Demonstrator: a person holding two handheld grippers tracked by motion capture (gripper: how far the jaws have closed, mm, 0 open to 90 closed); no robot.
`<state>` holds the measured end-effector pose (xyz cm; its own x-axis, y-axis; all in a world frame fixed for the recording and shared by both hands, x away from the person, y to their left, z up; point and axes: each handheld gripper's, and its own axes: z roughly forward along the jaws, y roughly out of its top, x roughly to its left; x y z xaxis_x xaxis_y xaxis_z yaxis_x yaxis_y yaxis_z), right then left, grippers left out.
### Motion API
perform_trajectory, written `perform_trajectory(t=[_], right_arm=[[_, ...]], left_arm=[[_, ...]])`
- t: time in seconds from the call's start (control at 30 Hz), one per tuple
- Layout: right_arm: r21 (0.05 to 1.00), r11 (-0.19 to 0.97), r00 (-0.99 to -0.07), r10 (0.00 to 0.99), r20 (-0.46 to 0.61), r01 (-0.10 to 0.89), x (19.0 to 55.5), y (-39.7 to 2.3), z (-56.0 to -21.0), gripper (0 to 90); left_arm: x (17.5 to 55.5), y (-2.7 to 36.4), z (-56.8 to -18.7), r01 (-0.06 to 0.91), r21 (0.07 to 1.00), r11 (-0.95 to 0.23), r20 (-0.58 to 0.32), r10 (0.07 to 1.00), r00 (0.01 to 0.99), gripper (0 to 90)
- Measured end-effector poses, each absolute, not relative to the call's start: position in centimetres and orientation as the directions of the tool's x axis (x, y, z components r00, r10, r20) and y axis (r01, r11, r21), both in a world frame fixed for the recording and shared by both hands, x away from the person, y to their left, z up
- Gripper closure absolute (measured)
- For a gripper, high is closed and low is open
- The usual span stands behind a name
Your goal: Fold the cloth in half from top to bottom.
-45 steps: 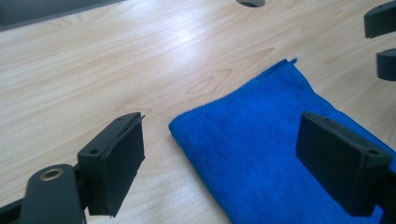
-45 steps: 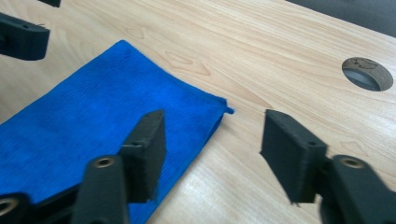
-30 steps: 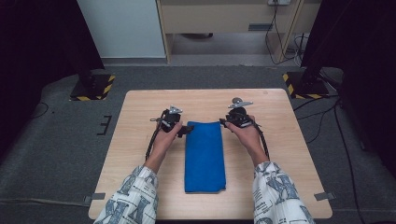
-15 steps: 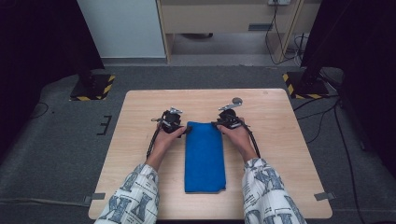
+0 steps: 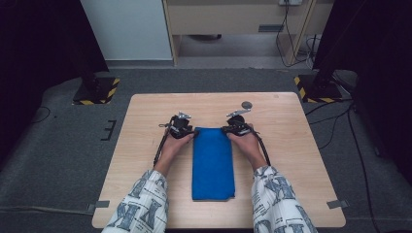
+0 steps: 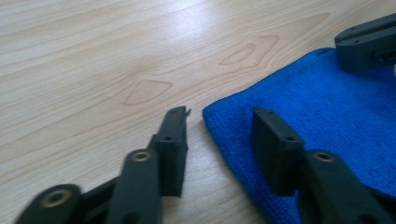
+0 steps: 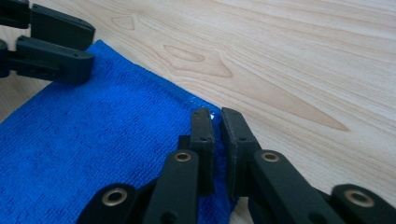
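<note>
The right gripper (image 7: 216, 114) pinches one far corner of a single blue terry cloth (image 5: 212, 162); the left gripper (image 6: 219, 116) stands spread astride the other. The folded, rectangular cloth lies mid-worktop (image 5: 296, 145) on pale wood grain.

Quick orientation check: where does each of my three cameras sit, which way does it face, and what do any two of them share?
High view: above the person's side, looking forward and down at the table; forearms, both hands.
Left gripper view: on the left gripper, along its parted jaws straddling the cloth corner.
Right gripper view: on the right gripper, jaws closed on the other corner.
Shared: each gripper view shows the cloth and the opposite gripper.
</note>
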<state>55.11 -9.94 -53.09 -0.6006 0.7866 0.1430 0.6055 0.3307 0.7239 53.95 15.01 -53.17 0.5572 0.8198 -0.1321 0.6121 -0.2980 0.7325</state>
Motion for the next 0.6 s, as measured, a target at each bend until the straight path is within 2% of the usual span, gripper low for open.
perform_trajectory(t=[0.1,0.3,0.6], right_arm=[[0.727,0.327,-0.605,0.782,0.15,0.604,54.9,-9.9,-52.9,85.6],[0.744,0.324,-0.62,0.77,0.152,0.585,54.4,-9.9,-52.1,86.0],[0.768,0.293,-0.61,0.777,0.156,0.569,53.5,-10.7,-51.2,86.4]], left_arm=[[53.9,14.7,-53.5,0.617,0.74,-0.267,-0.198,0.79,0.58,67.5],[53.7,14.3,-53.1,0.61,0.741,-0.282,-0.175,0.796,0.58,84.9],[52.8,13.7,-51.1,0.558,0.776,-0.293,-0.127,0.794,0.594,87.5]])
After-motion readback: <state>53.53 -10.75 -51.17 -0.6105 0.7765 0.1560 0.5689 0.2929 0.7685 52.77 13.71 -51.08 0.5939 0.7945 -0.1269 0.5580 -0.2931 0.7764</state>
